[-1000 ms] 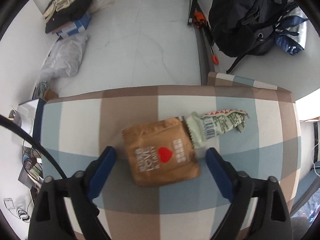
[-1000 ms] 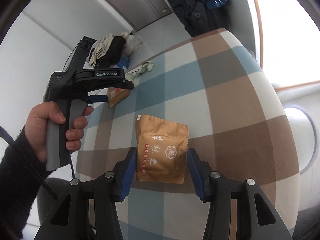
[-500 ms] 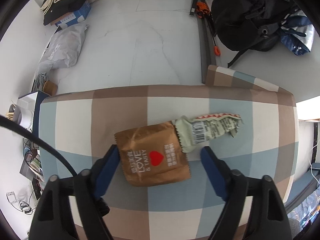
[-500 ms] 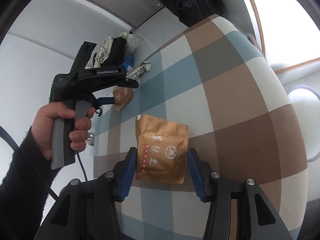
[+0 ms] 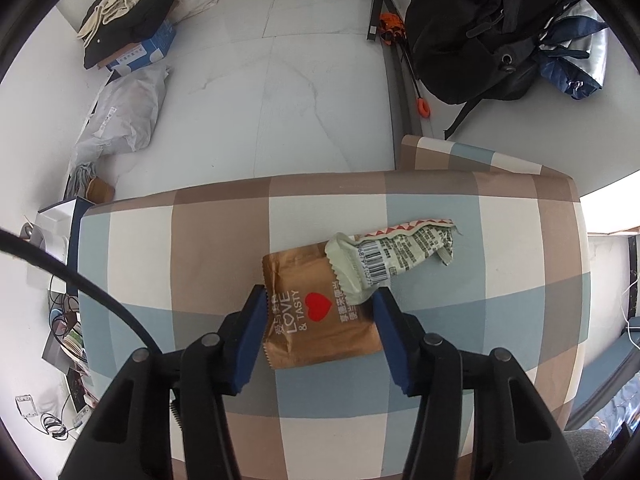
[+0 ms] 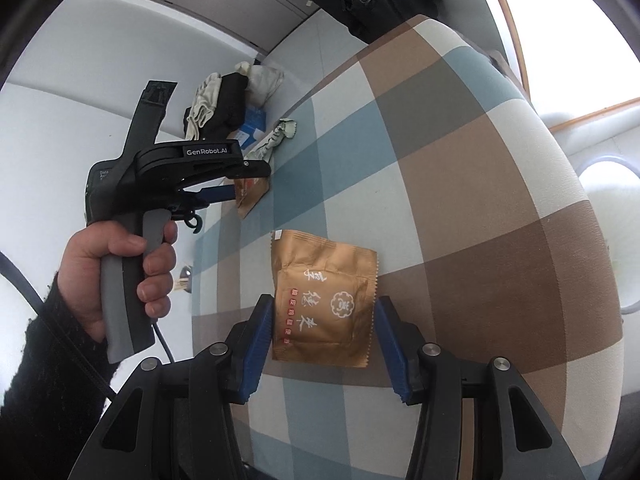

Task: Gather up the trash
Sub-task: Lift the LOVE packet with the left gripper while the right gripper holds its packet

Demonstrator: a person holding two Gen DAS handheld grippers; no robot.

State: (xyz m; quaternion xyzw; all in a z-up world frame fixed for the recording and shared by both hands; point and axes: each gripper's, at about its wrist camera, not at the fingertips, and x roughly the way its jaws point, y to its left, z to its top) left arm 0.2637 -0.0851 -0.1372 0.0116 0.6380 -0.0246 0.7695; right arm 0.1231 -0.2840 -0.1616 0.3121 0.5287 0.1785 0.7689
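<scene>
Three pieces of trash counted on the checked cushion (image 5: pixel 224 248): two brown snack packets and one pale green wrapper.

Left wrist view, nearest first. Left gripper (image 5: pixel 318 314) points steeply down at the cushion, its jaws closing. The brown "LOVE & TASTY" packet (image 5: pixel 316 304) lies flat between the two blue pads. The left pad meets the packet's left edge; the right pad sits at its right edge, and real pressure there cannot be made out. The packet is not lifted. The green wrapper (image 5: pixel 394 254), crumpled with a barcode showing, overlaps the packet's far right corner and runs off to the right.

Right wrist view. Right gripper (image 6: pixel 324 324) is angled down over the second brown packet (image 6: pixel 322 296), the one with white characters and a flower stamp. The jaws sit part-way apart, one pad at each side edge of the near half of the packet. The left pad touches the edge; a thin gap may remain at the right. The packet lies flat on the cushion. To the left, a hand (image 6: pixel 120 268) in a dark sleeve grips the left gripper's grey handle.

Farther off, on the white floor: one black backpack (image 5: pixel 480 28) at far right, one pile of folded clothes (image 5: pixel 132 8) on a blue box at far left, one white plastic bag (image 5: pixel 124 108) just nearer than the pile.
</scene>
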